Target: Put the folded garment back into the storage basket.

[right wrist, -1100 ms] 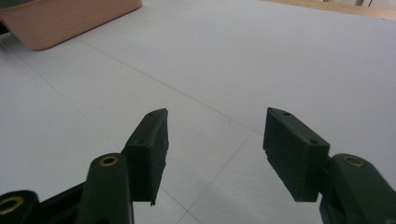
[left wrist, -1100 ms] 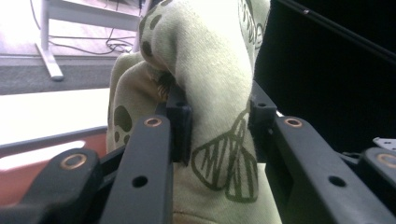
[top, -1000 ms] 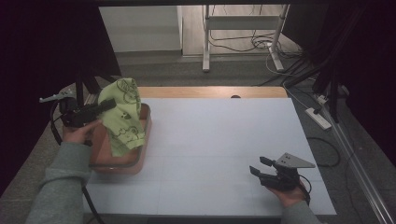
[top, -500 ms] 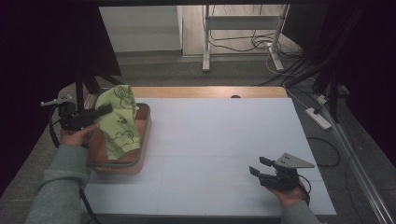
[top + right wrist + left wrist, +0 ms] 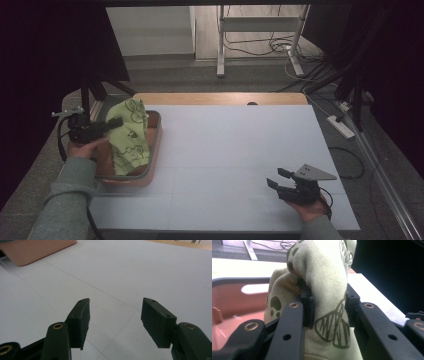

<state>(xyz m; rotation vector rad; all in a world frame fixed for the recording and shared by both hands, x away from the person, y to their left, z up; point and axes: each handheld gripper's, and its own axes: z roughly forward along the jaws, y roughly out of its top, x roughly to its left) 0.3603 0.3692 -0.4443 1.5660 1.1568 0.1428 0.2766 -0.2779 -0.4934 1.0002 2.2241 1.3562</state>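
Left gripper (image 5: 325,306) is clamped on a bunched fold of the yellow-green printed cloth (image 5: 131,137) — in the left gripper view both pads press into the fabric, which bulges above and below them. The cloth hangs from that grip into the terracotta tray (image 5: 155,150), its lower part draped over the tray floor. The tray sits at the left edge of the white table (image 5: 240,150). Right gripper (image 5: 279,181) rests low over the near right part of the table, well apart from the tray — jaws parted, nothing between them, just bare tabletop beneath.
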